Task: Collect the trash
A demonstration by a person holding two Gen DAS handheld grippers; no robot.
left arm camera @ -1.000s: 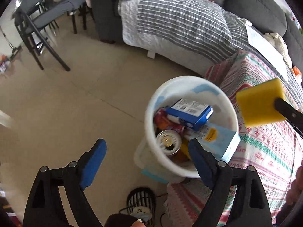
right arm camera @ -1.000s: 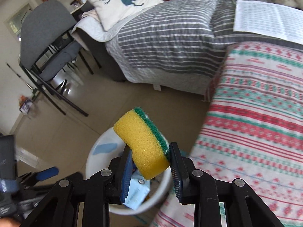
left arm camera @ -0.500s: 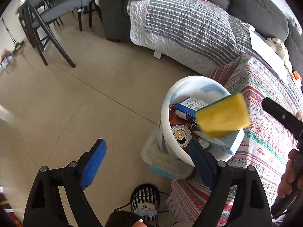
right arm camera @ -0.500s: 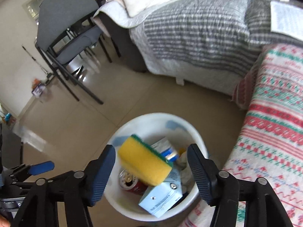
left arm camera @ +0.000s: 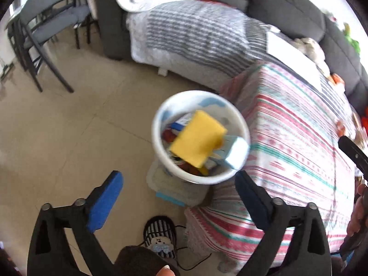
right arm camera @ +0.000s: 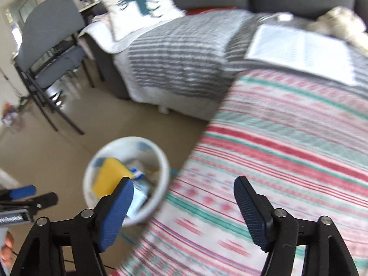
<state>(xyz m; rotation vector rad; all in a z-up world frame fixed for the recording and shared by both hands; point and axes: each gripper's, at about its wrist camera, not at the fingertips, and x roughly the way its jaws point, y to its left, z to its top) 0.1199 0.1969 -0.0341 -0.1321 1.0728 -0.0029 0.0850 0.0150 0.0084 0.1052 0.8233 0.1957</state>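
The yellow sponge point(left arm camera: 199, 138) lay atop the trash in the white bucket point(left arm camera: 161, 112), left of the striped blanket point(left arm camera: 296, 142). Both the left gripper point(left arm camera: 178, 199) and right gripper point(right arm camera: 184, 209) stood spread wide, holding nothing.

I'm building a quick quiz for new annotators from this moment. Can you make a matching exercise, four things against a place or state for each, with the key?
Things:
1. yellow sponge
2. white bin
3. right gripper
4. reindeer pillow

Places or states:
A. on the sofa, at the end nearest the grey chair
B. open, holding nothing
C. lying on top of the trash
D. on the floor beside the striped blanket

Pairs: 1-C, 2-D, 3-B, 4-A
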